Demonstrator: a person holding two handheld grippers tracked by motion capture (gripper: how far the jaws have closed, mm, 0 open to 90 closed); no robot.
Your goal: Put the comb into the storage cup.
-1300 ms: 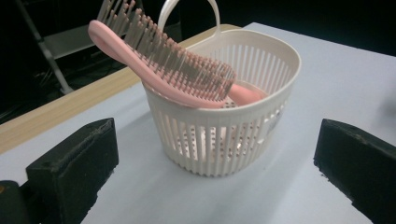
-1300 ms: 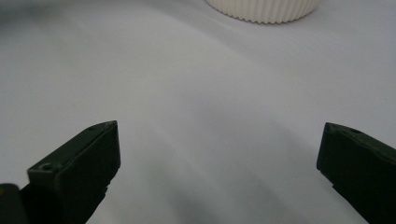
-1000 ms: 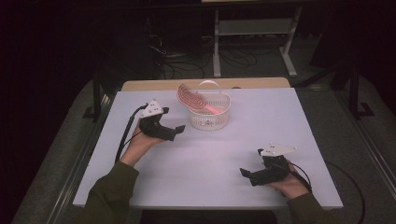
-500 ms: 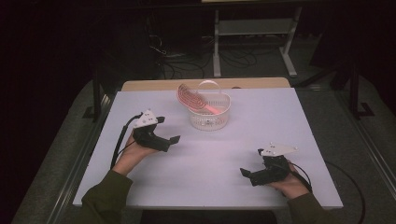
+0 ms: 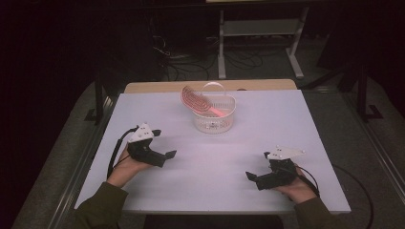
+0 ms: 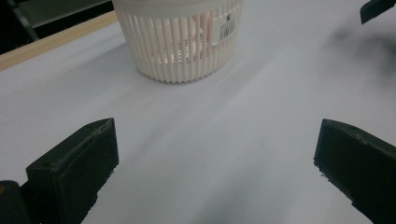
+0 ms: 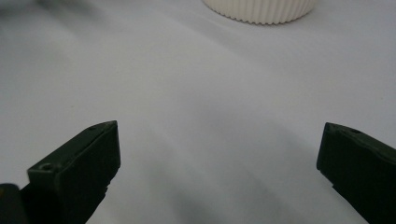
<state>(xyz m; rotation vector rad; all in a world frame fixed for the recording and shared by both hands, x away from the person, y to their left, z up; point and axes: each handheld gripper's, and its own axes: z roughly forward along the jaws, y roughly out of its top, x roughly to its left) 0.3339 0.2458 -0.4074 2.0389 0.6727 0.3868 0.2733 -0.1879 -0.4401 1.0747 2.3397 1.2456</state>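
Near edge of the bench (image 5: pixel 210 191): the right tool (image 5: pixel 251 177) rests low at the near right, held in the person's right hand (image 5: pixel 296 187), its jaws spread wide with nothing between them, as the right gripper view confirms; it lies where it lay a second ago. Near left: the left tool (image 5: pixel 168 156), gripped by the left hand (image 5: pixel 125 164), likewise stands released and empty — the left gripper view shows bare white surface between its two black jaws, and the slatted wall of the basket (image 6: pixel 180 42) ahead. This is the part that has just changed: a second ago the left tool stood close beside the basket, and it has since drawn back toward the person, well apart from it. Farther off, near the far middle of the bench, the white slatted basket (image 5: pixel 215 117) stands upright with its handle raised; the pink ribbed piece (image 5: pixel 197 101) leans inside it, its upper part rising above the far-left rim. Judged from this layout, the placing of the pink piece into the basket looks complete, and the withdrawal reads as a return to rest — neither tool reaches for anything.
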